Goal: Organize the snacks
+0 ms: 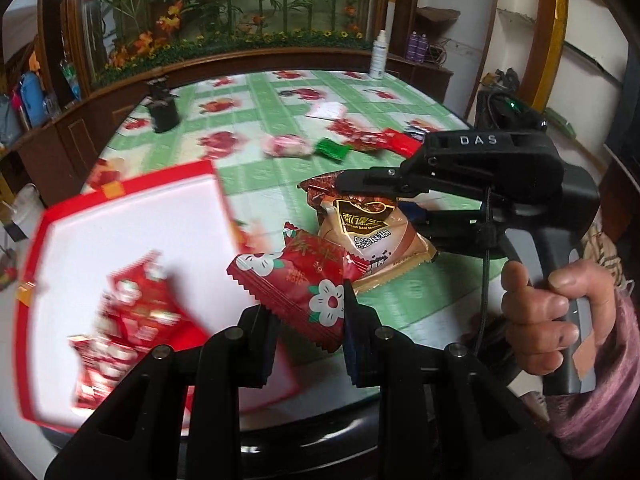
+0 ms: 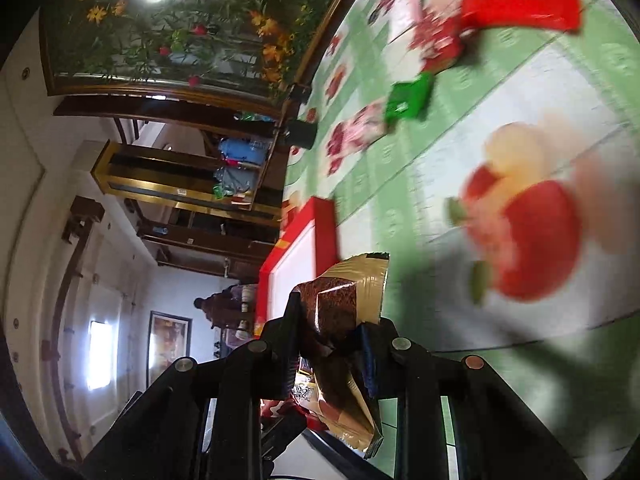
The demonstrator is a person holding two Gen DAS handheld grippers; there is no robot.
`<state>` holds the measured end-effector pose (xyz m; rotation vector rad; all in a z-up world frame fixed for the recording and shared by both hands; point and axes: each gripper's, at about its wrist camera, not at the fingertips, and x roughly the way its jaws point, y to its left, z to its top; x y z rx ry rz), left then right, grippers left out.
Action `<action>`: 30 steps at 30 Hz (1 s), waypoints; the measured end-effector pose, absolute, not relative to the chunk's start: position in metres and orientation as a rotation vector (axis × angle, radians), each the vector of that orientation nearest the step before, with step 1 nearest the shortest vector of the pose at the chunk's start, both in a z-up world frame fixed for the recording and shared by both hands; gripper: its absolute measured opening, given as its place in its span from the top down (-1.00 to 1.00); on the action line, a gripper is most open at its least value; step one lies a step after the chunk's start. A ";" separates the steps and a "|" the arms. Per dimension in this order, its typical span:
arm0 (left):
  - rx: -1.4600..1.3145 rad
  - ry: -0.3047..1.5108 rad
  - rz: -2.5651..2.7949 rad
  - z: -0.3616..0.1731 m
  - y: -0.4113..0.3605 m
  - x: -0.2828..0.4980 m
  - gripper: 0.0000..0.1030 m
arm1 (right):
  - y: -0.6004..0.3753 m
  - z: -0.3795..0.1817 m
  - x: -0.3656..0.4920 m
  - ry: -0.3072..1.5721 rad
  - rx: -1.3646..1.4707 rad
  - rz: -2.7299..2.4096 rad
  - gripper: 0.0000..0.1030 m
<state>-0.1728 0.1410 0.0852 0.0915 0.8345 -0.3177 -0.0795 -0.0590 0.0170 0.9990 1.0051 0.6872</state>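
1. the left gripper (image 1: 308, 312) is pinching a red snack packet (image 1: 298, 280) with white flower prints and zigzag ends, its jaws clamped tight on the packet's lower corner, and it is hanging above the near edge of the red box (image 1: 38, 236).
2. the right gripper (image 1: 352, 184) is squeezing a brown and gold snack bag (image 1: 370, 236) by its crumpled dark top, jaws nearly closed on the foil; a hand (image 1: 548, 316) in a pink knitted sleeve (image 1: 604, 392) is gripping its grey handle. in the right wrist view the same bag (image 2: 344, 308) is bunching up between the black fingers (image 2: 288, 336).
3. the red box is sitting open at the left of the table, white inside, with several more red flowered packets (image 1: 128, 320) piling in its near corner, blurred.
4. farther back, loose snacks are lying scattered: a pink wrapped one (image 1: 286, 145), a green packet (image 1: 332, 149) just beside it, and a cluster of red packets (image 1: 376, 138) to the right.
5. the round table (image 1: 256, 116) is wearing a green and white checked cloth printed with red fruit; a small black device (image 1: 162, 106) and a white spray bottle (image 1: 378, 56) are standing near its far edge.
6. behind it, a dark wooden ledge is running under a panel of bamboo and orange flowers (image 1: 224, 4).
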 end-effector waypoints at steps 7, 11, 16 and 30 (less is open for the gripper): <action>0.132 0.879 -0.228 0.085 0.197 -0.152 0.52 | 0.015 0.017 -0.059 1.032 0.977 0.726 0.50; 0.147 0.922 -0.183 0.073 0.222 -0.142 0.52 | 0.053 0.003 -0.050 1.079 0.990 0.729 0.49; 0.177 0.935 -0.110 0.067 0.246 -0.131 0.50 | 0.093 0.001 -0.043 1.092 0.932 0.721 0.43; 0.106 0.948 0.114 0.065 0.300 -0.085 0.00 | 0.138 0.056 -0.014 0.913 0.735 0.794 -0.10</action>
